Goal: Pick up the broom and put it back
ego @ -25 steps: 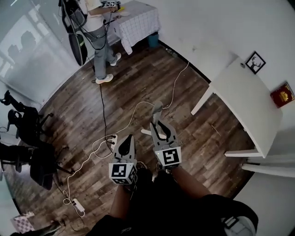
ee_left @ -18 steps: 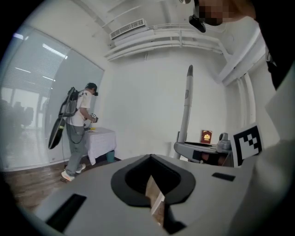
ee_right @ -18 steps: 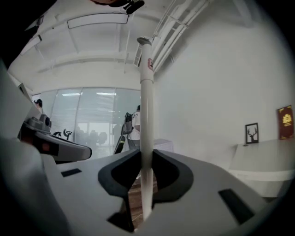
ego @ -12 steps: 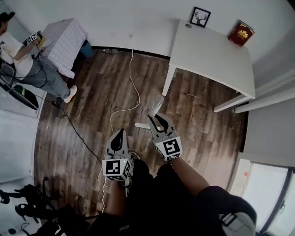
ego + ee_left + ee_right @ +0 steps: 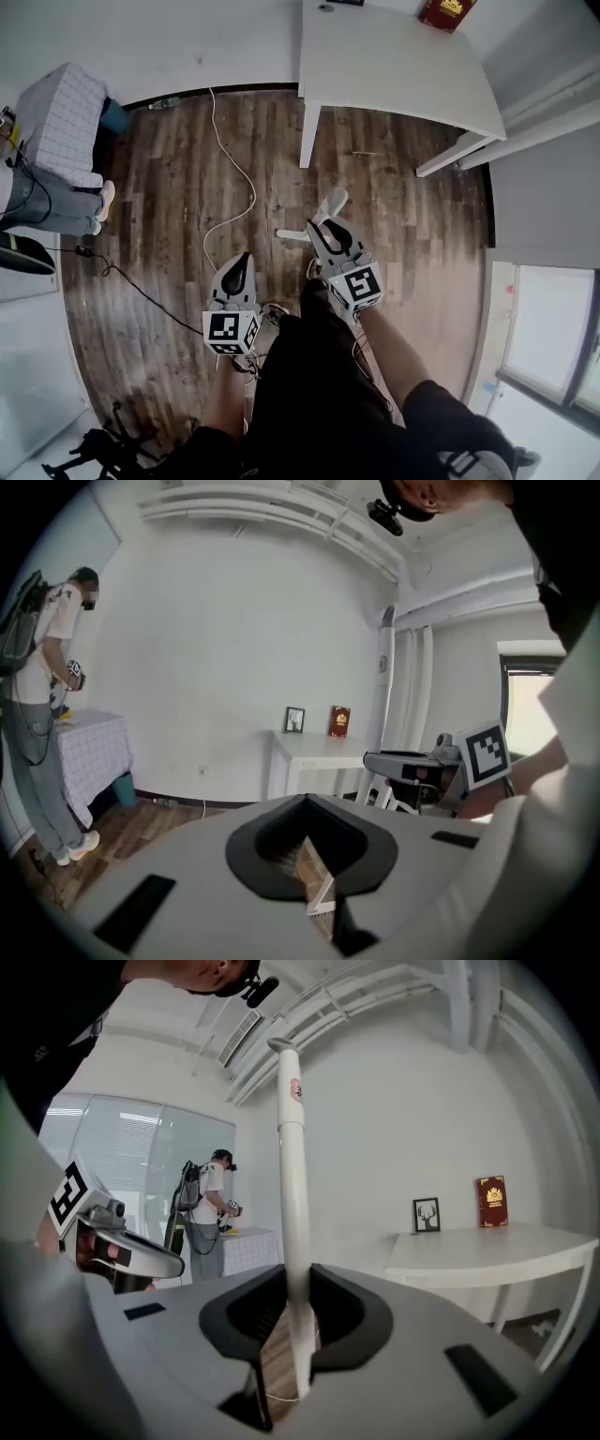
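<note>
The broom's white handle (image 5: 291,1147) stands upright between the jaws of my right gripper (image 5: 292,1288), which is shut on it. From the head view the handle's top (image 5: 335,199) pokes up past my right gripper (image 5: 325,228), and a white piece of the broom (image 5: 292,235) shows low beside it to the left. My left gripper (image 5: 241,262) hangs to the left of the broom, apart from it. In its own view my left gripper (image 5: 309,827) has its jaws together with nothing in them.
A white table (image 5: 394,56) stands against the wall ahead, with a red book (image 5: 445,11) on it. A white cable (image 5: 234,159) trails over the wooden floor. At far left are a checked-cloth table (image 5: 61,122) and a person (image 5: 47,202).
The head view has swung round, so the white table went from the right edge to the top centre. Both grippers have sunk lower. The right one kept hold of the broom handle throughout.
</note>
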{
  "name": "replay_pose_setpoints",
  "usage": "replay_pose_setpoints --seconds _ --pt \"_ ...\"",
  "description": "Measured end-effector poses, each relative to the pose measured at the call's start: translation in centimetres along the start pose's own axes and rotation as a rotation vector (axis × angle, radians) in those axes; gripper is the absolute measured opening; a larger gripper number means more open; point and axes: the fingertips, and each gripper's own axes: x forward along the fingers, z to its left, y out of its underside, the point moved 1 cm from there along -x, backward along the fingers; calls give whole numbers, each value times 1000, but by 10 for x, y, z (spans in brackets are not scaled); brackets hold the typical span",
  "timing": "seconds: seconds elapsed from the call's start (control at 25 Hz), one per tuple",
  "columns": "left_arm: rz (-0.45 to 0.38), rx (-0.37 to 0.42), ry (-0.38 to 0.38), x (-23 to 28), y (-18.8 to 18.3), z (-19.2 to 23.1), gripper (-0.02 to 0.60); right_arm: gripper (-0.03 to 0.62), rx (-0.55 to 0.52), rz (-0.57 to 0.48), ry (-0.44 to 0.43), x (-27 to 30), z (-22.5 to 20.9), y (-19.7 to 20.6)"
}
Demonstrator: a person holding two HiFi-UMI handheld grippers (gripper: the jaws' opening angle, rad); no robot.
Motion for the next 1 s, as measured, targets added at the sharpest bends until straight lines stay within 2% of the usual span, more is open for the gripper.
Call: replay_pose_setpoints --seconds 0.2,0.36,0.56,0.68,0.8,1.0 --pt "77 -64 50 50 42 9 0 92 94 65 -45 28 -27 70" --pt "134 -64 81 91 63 9 0 94 143 143 -122 53 -40 130" --pt "212 -33 111 130 77 4 0 92 189 200 -120 81 -60 197" --pt "221 -39 111 150 77 2 0 92 197 167 -126 109 -75 215" --pt "235 -43 101 168 78 1 0 92 216 129 -96 143 -102 218" --pt "259 -53 86 196 75 -7 0 92 259 155 -46 183 -151 232"
